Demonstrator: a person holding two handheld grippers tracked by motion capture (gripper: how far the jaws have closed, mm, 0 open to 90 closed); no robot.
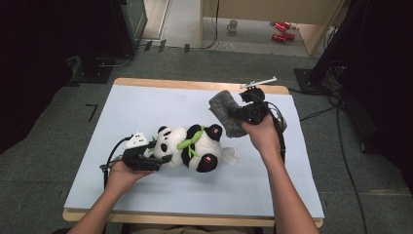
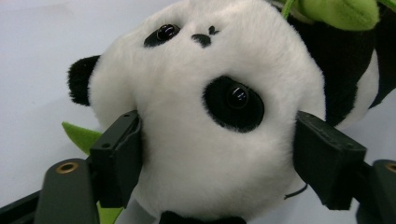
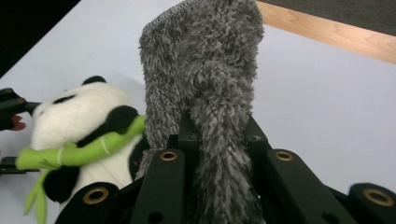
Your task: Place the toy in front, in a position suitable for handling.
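Two grippers engaged: left gripper jaws grasping the panda by its head; right gripper jaws clenched on grey fleece cloth. Advice: keep the head steady, lower the cloth squarely over the body.

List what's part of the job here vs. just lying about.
In the job: panda plush, head between the left claw jaws; grey fuzzy cloth, pinched in the right claw; white table mat.
Lying about: mug and red cans on the floor beyond.
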